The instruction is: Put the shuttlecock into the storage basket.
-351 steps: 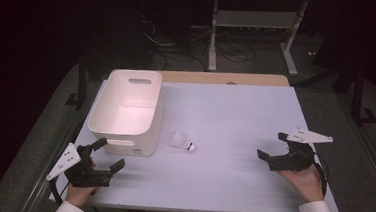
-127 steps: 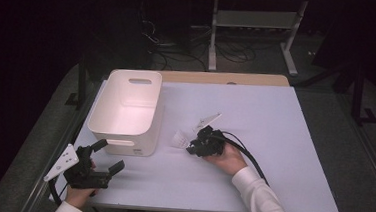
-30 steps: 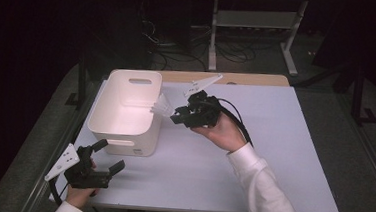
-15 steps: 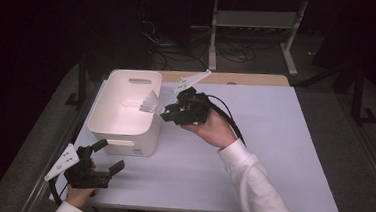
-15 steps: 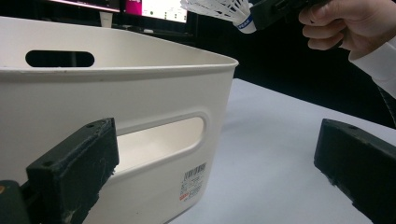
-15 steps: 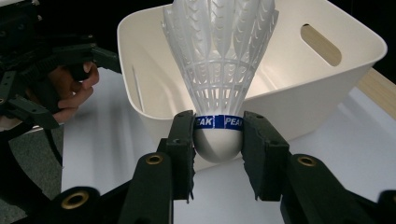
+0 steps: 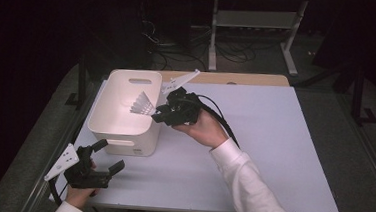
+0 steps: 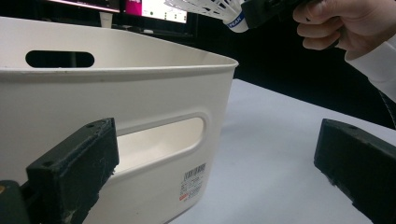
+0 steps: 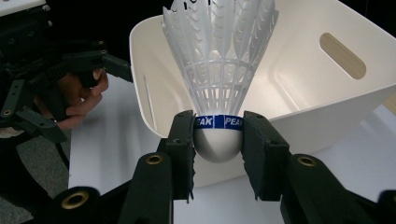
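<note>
My right gripper (image 7: 161,112) (image 9: 218,140) is shut on a white shuttlecock (image 7: 143,104) (image 9: 218,79) by its round cork base with the blue band. The feathers point out over the inside of the white bin (image 7: 105,125) (image 9: 299,100), above its right rim. The left gripper view catches the shuttlecock (image 8: 210,8) high over the bin's (image 8: 116,88) near wall. My left gripper (image 7: 106,158) (image 8: 215,172) rests open at the table's front left, just before the bin, with nothing between its jaws.
The white table (image 7: 273,142) stretches wide and bare to the right of the bin. Beyond its far edge stand a metal stand (image 7: 254,20) and loose cables on a dark floor. The bin has handle slots in its end walls.
My right gripper has carried the shuttlecock leftward, from beside the bin's right wall to over its inside. The left gripper has stayed put.
</note>
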`<state>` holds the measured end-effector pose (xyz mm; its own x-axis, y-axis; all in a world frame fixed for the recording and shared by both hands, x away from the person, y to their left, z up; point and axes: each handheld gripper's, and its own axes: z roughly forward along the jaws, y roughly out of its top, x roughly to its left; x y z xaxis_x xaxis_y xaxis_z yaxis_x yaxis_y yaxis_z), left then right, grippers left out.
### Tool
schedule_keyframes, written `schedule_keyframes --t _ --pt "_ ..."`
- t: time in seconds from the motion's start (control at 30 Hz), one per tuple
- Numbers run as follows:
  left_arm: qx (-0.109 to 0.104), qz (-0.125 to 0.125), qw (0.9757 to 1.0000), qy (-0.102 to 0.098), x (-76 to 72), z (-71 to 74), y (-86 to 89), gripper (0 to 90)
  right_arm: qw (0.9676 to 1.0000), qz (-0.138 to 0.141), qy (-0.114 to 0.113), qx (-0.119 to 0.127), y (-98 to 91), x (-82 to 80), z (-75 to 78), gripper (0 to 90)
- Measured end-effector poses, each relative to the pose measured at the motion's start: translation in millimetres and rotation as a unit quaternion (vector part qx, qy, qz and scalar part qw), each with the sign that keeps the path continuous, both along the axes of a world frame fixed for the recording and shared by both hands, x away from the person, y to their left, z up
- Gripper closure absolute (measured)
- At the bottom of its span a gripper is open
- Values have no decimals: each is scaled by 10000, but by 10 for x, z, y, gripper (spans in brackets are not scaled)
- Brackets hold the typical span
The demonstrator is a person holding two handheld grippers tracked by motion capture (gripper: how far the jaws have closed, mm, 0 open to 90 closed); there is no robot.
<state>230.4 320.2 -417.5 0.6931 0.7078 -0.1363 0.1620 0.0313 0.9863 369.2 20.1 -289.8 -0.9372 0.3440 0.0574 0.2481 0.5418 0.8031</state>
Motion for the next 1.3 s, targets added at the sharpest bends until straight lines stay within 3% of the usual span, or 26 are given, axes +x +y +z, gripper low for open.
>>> schedule_keyframes --t 0.13,0.2,0.43,0.5,0.8,1.1,1.17,1.3 --pt "-34 14 10000 8 -1 0 -1 0 9999 97 -71 6 48 12 -6 640" --pt "-40 7 10000 -10 0 -1 -2 0 9999 70 51 50 82 -6 0 640" --pt "42 12 10000 41 -2 5 4 0 9999 124 41 98 160 26 -5 640" --pt "-20 -3 10000 2 2 -1 -3 0 9998 132 85 143 192 36 -2 640" --pt "-52 2 10000 0 0 1 -1 0 9999 112 107 33 297 92 -53 640" --pt "-64 5 10000 -8 1 1 -2 0 9997 152 165 90 373 109 -95 640" --pt "-50 8 10000 -1 2 0 0 0 9997 214 97 27 392 125 -115 640" --pt "-38 10 10000 26 -3 2 -1 0 9996 204 189 -55 451 140 -180 640"
